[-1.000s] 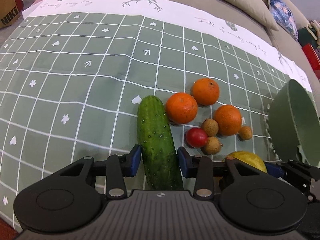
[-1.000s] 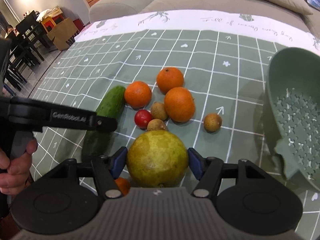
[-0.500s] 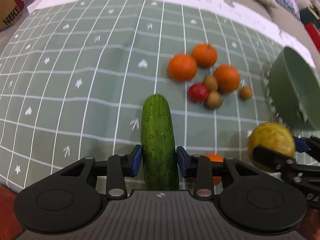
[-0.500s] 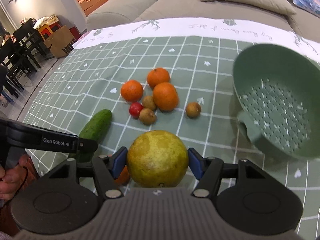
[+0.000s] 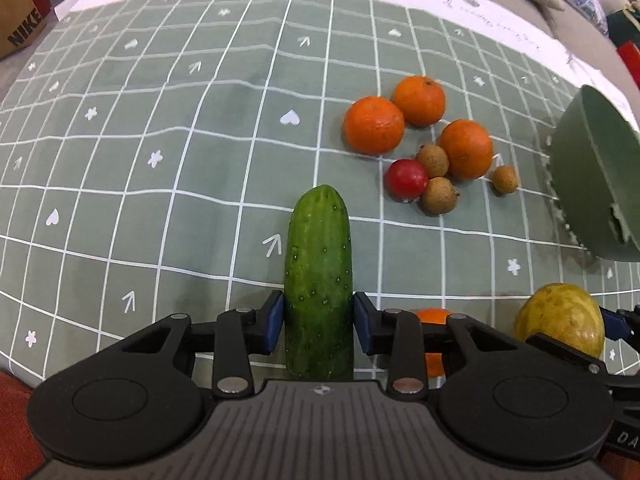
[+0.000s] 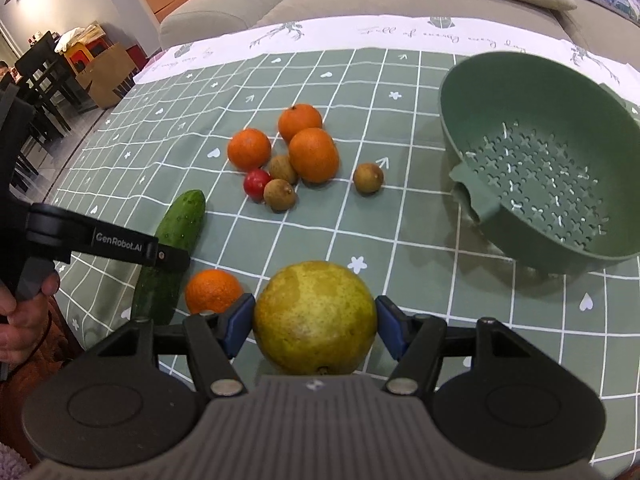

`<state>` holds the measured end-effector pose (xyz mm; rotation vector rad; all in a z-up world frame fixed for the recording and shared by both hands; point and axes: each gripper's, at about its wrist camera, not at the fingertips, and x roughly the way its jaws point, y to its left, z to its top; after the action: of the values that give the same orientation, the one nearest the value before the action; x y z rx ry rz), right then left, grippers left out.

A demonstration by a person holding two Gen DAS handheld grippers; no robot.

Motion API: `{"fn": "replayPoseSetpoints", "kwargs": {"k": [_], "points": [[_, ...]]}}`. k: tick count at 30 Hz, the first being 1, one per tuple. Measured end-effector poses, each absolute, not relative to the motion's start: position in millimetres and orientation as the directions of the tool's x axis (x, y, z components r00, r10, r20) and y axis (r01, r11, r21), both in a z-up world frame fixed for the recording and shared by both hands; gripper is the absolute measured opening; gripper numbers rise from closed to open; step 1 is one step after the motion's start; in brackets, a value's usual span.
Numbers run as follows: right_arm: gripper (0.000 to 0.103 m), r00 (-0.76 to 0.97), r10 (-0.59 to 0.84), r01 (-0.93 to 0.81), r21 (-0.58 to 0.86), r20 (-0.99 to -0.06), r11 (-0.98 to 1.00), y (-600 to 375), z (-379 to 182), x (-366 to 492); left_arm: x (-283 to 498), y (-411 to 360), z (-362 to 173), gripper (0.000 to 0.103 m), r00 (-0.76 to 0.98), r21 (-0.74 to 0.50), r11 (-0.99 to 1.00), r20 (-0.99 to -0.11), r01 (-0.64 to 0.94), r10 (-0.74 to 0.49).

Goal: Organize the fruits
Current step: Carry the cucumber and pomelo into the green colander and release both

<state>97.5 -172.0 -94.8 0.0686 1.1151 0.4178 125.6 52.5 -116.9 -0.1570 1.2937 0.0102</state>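
My left gripper (image 5: pixel 318 322) is shut on a green cucumber (image 5: pixel 319 276) and holds it above the cloth; it also shows in the right wrist view (image 6: pixel 176 236). My right gripper (image 6: pixel 315 326) is shut on a large yellow-green round fruit (image 6: pixel 315 316), also seen low right in the left wrist view (image 5: pixel 560 322). A green colander (image 6: pixel 540 152) stands empty at the right. Three oranges (image 6: pixel 314 154), a red tomato (image 6: pixel 257 183) and three small brown fruits (image 6: pixel 368 178) lie in a cluster mid-table. One more orange (image 6: pixel 212 290) lies near the front edge.
The table wears a green checked cloth (image 5: pixel 160 160) with a white border. A grey sofa with cushions (image 6: pixel 460 4) runs along the far side. Dark chairs and a paper bag (image 6: pixel 104 76) stand at the far left. A hand (image 6: pixel 24 316) holds the left gripper.
Both grippers have lifted and drawn back toward the front edge with their fruit. The cucumber has left the cluster. The colander now shows more fully in the right wrist view.
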Motion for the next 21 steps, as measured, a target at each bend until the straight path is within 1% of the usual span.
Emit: {"fn": "replayPoseSetpoints", "kwargs": {"k": [6,10,15,21], "points": [[0.062,0.396,0.381,-0.317,0.265,-0.836,0.911,-176.3,-78.1,96.9,112.5,46.3,-82.6,0.041,0.338,-0.157,0.985,-0.933,-0.076,-0.123],[0.062,0.434,0.396,-0.35,0.254,-0.809,0.902,-182.6,-56.4,96.5,110.6,34.2,-50.2,0.041,0.396,-0.171,0.985,-0.907,-0.034,-0.144],[0.062,0.48,0.389,-0.382,0.212,-0.786,0.899,-197.2,-30.5,102.3,119.5,10.6,-18.8,0.041,0.44,-0.228,0.974,-0.873,0.012,-0.21],[0.062,0.49,0.341,-0.405,0.137,-0.802,0.904,-228.4,-15.7,123.2,142.9,-34.4,-4.6,0.041,0.439,-0.296,0.952,-0.848,0.075,-0.298]]}}
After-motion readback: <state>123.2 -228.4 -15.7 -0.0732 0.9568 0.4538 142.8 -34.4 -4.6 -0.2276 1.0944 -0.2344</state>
